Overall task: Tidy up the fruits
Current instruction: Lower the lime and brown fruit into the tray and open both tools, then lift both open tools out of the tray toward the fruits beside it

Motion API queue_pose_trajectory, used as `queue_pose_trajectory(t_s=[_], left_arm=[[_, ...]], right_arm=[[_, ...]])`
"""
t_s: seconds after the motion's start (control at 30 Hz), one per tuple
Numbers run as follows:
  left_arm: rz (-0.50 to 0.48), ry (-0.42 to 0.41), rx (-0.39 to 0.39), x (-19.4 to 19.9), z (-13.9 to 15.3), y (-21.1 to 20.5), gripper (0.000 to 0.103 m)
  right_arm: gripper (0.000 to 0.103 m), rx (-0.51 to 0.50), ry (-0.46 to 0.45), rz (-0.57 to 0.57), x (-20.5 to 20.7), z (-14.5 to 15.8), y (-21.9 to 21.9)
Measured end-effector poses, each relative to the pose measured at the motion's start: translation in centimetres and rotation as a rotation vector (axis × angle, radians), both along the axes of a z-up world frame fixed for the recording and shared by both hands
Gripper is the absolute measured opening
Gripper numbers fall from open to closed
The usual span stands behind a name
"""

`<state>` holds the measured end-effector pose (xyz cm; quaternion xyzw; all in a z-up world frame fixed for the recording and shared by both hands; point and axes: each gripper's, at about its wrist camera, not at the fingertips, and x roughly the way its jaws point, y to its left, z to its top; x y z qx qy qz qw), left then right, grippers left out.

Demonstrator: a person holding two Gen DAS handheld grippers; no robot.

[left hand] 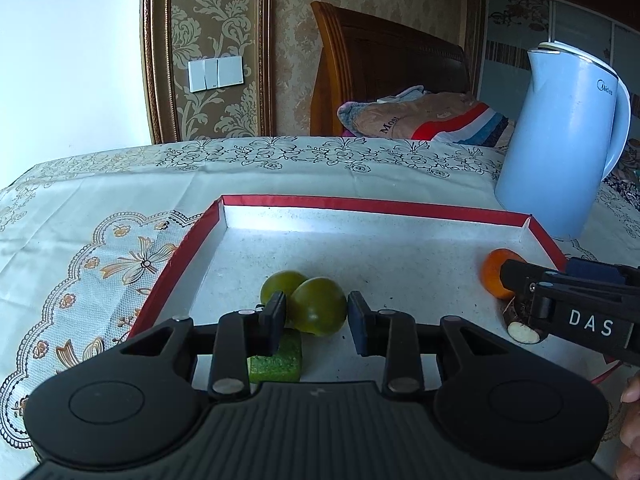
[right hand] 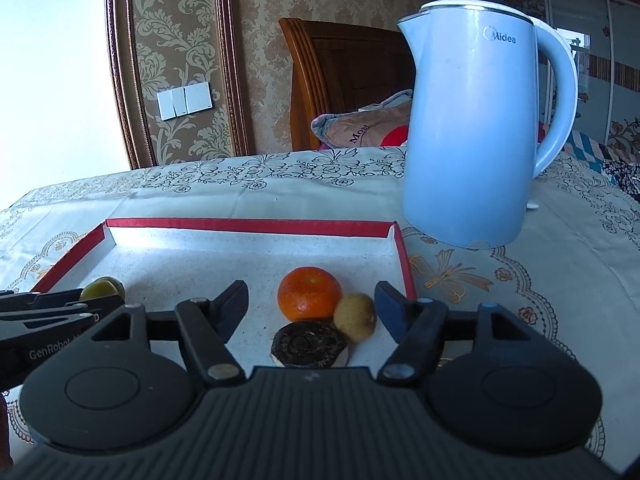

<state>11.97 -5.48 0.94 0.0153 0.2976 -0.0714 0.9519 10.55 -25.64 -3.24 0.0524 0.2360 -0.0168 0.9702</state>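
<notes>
tray: shallow red-rimmed box lid w/ white floor, sits on the worktop under a flowered cloth; all fruit lies inside it.
green fruits: two round ones touching each other, left-centre of tray. the nearer one is between the pads of the left tongs. look firm, smooth skin, prob slippery & prone to roll; take across the widest part, light squeeze.
left tongs: released, pads stand apart from the fruit on both sides, nothing gripped.
green block: flat rough square on the tray floor just below the left pad; sponge-like, likely soft & light. not sure it's fruit.
orange: round, dimpled peel, right side of tray near the rim. peel gives some grip but bruises if clamped hard; hold at the middle, not the stem end.
small brownish fruit: egg-shaped, touching the orange on its right. light, prob thin-skinned, gentle pinch only.
dark disc: flat round piece w/ pale cut edge, just in front of the orange. can't tell what it is; low profile, hard to get pads under, grip by the edges.
right tongs: released, spread wide around the orange group, touching none.
kettle: pale blue, on the worktop beyond the tray's right corner, clear of the fruit.
</notes>
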Motion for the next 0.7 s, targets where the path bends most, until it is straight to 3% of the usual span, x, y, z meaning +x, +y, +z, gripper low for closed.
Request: queue_pose_trajectory(t_s=[0.03,0.07,0.1,0.2,0.7], left_arm=[[0.005,-0.008,0.004,-0.1,0.0,0.0,0.058],[0.014,-0.03,0.006,-0.4,0.1,0.0,0.078],[0.023,-0.062,0.01,-0.8,0.3,0.1,0.081],[0.024,-0.102,0.033,-1.4,0.8,0.0,0.081],[0.028,-0.097,0.019,-2.9,0.6,1.2,0.081]], right_arm=[[0.071,0.004,-0.007,-0.001,-0.1,0.1,0.0],[0.074,0.009,-0.013,-0.001,-0.3,0.2,-0.1],[0.079,0.012,-0.016,0.0,-0.4,0.2,-0.1],[0.082,0.011,-0.022,-0.004,-0.7,0.3,-0.2],[0.085,0.011,-0.042,-0.027,-2.6,-0.1,-0.7]])
